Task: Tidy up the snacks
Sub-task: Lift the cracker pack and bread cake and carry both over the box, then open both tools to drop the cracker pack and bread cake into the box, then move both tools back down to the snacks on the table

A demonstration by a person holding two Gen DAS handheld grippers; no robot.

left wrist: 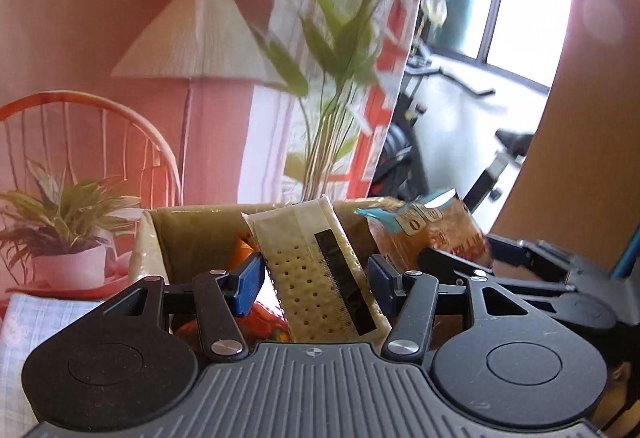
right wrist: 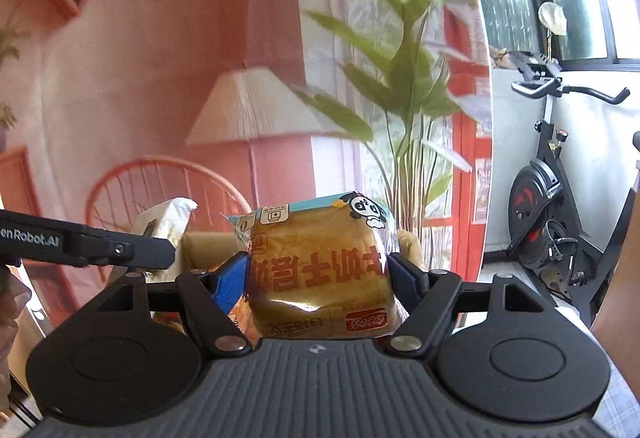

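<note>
Both grippers sit over an open cardboard box (left wrist: 188, 238) that stands before a printed backdrop (left wrist: 120, 18). Right gripper (right wrist: 316, 278) is clamped on a bread pack (right wrist: 320, 270), held above the box. Left gripper (left wrist: 316, 282) has its pads either side of a cracker pack (left wrist: 320, 270) standing tilted in the box; whether they touch it I cannot tell.

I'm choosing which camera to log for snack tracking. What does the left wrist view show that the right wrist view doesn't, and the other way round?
Only the left wrist view shows the potted plant and the left claw around the cracker pack, which stands in the cardboard box. Only the right wrist view shows the bread packet's panda label, gripped by the right claw, and the whole exercise bike. Both show the lamp and both snacks.
</note>
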